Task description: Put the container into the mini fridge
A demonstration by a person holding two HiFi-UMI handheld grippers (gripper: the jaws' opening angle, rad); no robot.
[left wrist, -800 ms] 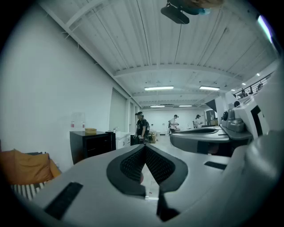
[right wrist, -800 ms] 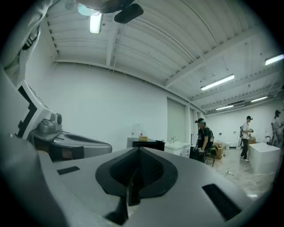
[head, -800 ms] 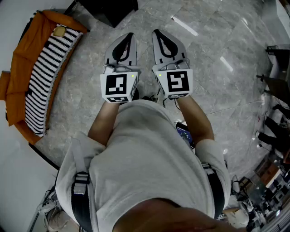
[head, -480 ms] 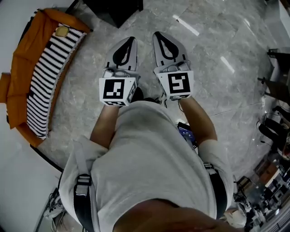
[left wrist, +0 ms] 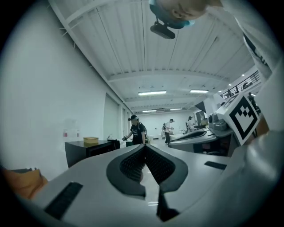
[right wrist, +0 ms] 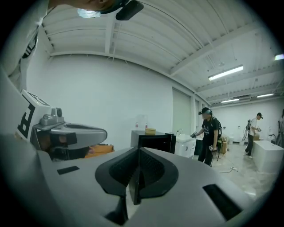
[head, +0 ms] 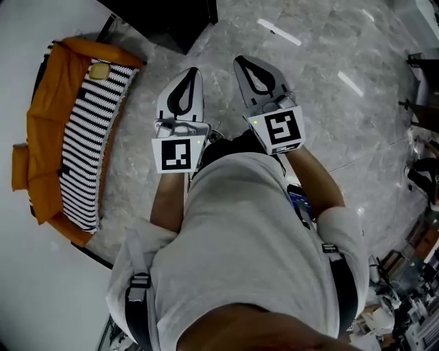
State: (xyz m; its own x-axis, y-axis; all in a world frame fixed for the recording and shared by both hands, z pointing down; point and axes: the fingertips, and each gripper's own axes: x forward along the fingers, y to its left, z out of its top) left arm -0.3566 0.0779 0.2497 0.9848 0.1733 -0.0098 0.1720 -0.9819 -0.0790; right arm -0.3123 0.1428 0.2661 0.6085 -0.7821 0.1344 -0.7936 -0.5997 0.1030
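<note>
Since the earlier frame the head view has swung: the orange couch (head: 41, 137) with its striped cushion (head: 86, 144) sits further in from the left edge and more of the black mini fridge (head: 171, 20) shows at the top, so the person seems to be turning toward it. Both tools are held level in front of the waist over the grey stone floor (head: 343, 123), the left gripper (head: 193, 71) and the right gripper (head: 239, 61) side by side and apart from each other. From the left gripper view, its jaws are pressed together at the tips with nothing between them, and the container (left wrist: 91, 140), a small tan tub, stands on top of the fridge well ahead at the left. From the right gripper view, its jaws are likewise closed and empty, with the same tub on the fridge top straight ahead and other people working further back. The tub is too small to show a lid or its material; it looks light and thin-walled, likely to dent or slip under a hard squeeze, so a gentle pinch across its side wall just under the rim seems safest, leaving the other tool for the fridge door
</note>
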